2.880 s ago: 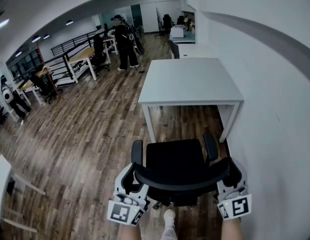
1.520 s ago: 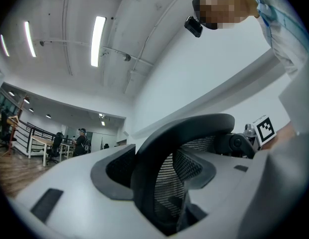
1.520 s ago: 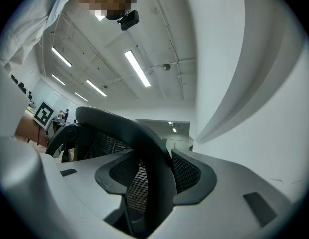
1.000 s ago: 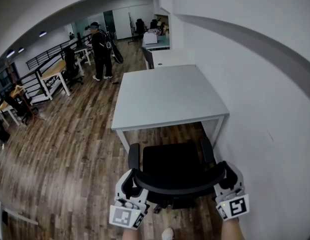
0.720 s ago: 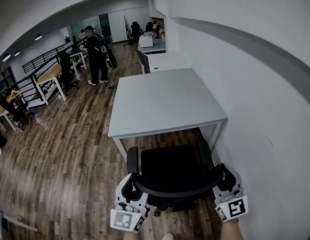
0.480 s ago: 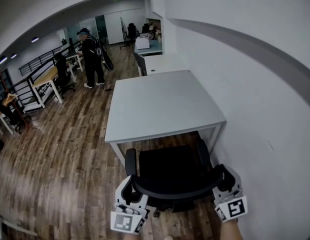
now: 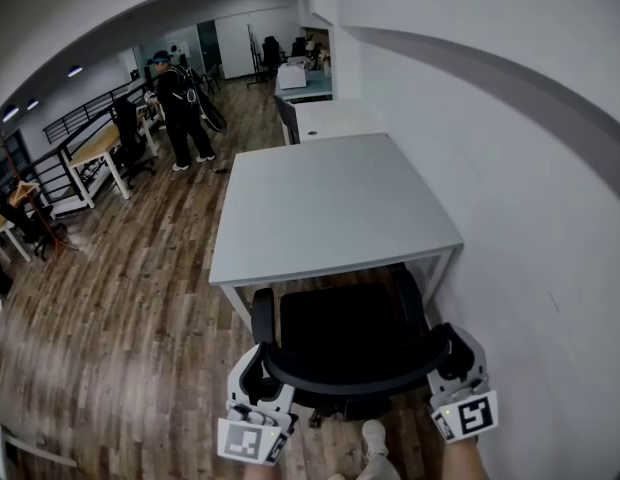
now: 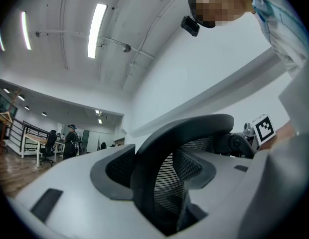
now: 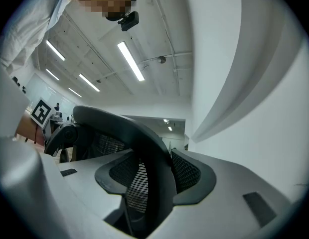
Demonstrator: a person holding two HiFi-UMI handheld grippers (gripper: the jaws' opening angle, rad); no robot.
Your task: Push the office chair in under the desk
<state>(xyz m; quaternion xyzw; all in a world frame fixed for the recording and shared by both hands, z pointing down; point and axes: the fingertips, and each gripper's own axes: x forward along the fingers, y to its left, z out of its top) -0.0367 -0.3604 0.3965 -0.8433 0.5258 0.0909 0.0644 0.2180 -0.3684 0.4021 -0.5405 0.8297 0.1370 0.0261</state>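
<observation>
Standing on plank floor (image 7: 120,308): pale desk (image 7: 330,203) beside wall (image 7: 530,168).

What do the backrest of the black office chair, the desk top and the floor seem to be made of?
Black office chair backrest: woven mesh in a smooth matte frame, likely plastic; the weave shows through.
Pale grey desk top: flat, matte, uniform, probably laminate board.
Brown floor: wood-look planks with grain and seams; real wood or laminate, unclear.

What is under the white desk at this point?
The office chair has its seat front and armrest tips just beneath the near edge of the white desk, above the wood floor. Everything further under the tabletop is covered by it.
</observation>
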